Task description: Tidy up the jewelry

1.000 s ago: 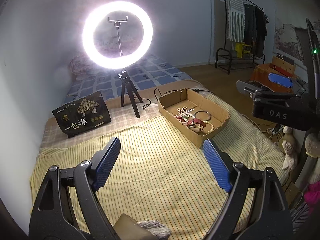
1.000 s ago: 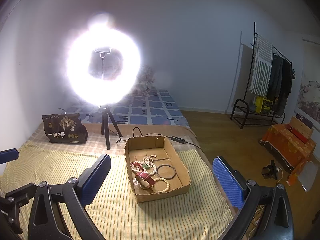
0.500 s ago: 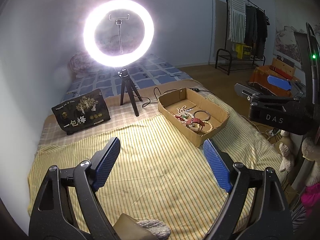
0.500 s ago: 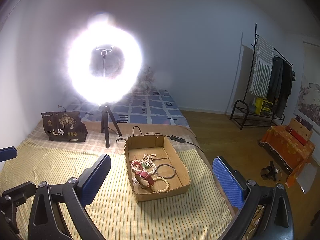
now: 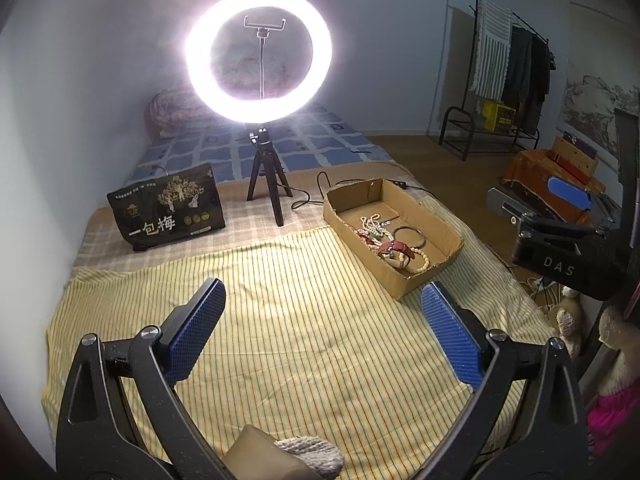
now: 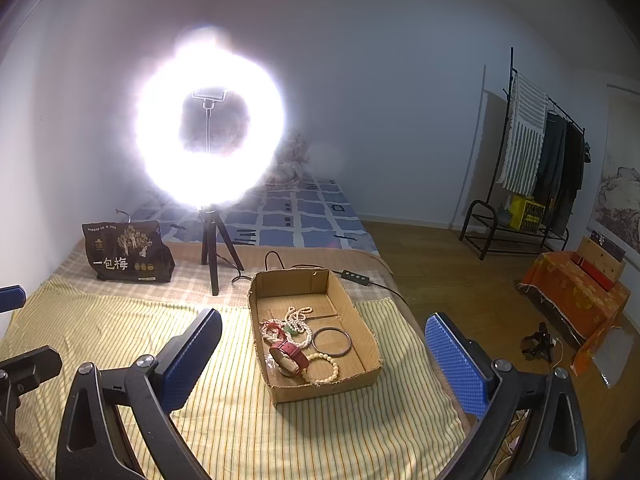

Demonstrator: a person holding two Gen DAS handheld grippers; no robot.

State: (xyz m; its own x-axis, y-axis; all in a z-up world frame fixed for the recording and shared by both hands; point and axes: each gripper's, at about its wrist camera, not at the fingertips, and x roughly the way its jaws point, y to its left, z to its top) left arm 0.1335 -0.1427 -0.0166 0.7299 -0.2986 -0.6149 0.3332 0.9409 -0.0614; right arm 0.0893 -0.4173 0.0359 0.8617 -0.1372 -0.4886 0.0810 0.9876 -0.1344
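An open cardboard box (image 5: pixel 438 240) (image 6: pixel 362 380) lies on the yellow striped cloth (image 5: pixel 280 340) on the bed. Inside it are a pearl necklace (image 6: pixel 298 320), a dark bangle (image 6: pixel 332 342), a red watch (image 6: pixel 290 354) and a pale bead bracelet (image 6: pixel 324 368). My left gripper (image 5: pixel 320 286) hovers over the cloth, left of and nearer than the box. Its jaws are opening, with nothing between them. My right gripper (image 6: pixel 322 316) hangs open and empty in front of the box; the box sits between its fingers in the right wrist view.
A lit ring light (image 5: pixel 260 52) on a small tripod stands behind the cloth, its cable running past the box. A black snack bag (image 5: pixel 168 208) leans at the back left. Plush toys (image 5: pixel 568 320) sit by the bed's right edge. A clothes rack (image 6: pixel 532 152) stands across the wooden floor.
The left gripper's blue fingers have spread a little wider and its view has rolled slightly. The right gripper and the box with the jewellery have stayed put.
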